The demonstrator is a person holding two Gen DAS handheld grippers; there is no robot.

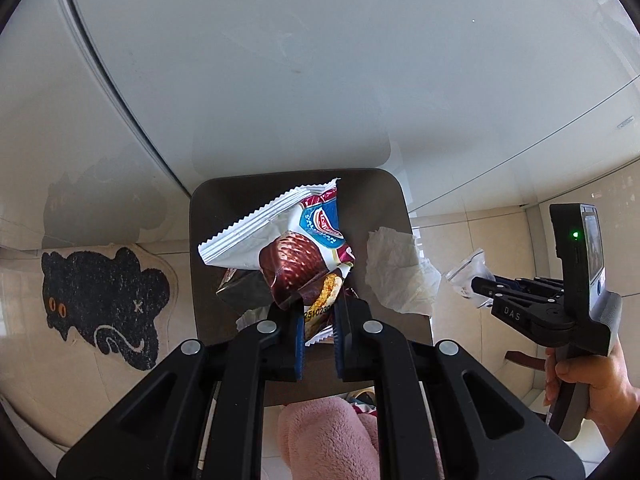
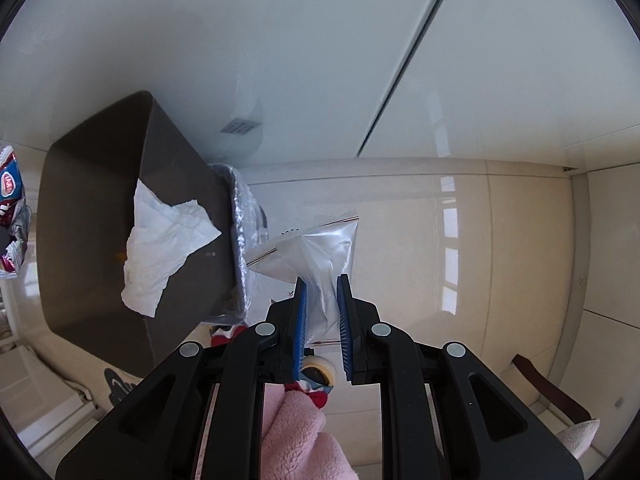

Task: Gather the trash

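Left gripper point(image 1: 318, 320) fingers nip a snack wrapper point(image 1: 280, 240) over the bin point(image 1: 208, 216); right gripper point(image 2: 322, 316) fingers pinch a clear bag point(image 2: 320, 252) just beside it. Tissue point(image 2: 168, 244) on rim. Neither dropped yet.

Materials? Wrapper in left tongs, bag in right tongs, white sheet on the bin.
Wrapper: glossy printed plastic film, probably; zigzag sealed edge, shiny creases.
Bag: clear thin plastic; see-through, zip strip.
Sheet: tissue paper, likely; matte, soft crumples.

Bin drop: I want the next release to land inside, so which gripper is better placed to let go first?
Left. The left gripper holds its snack wrapper directly above the dark bin. The right gripper holds its clear plastic bag beside the bin, over the floor.
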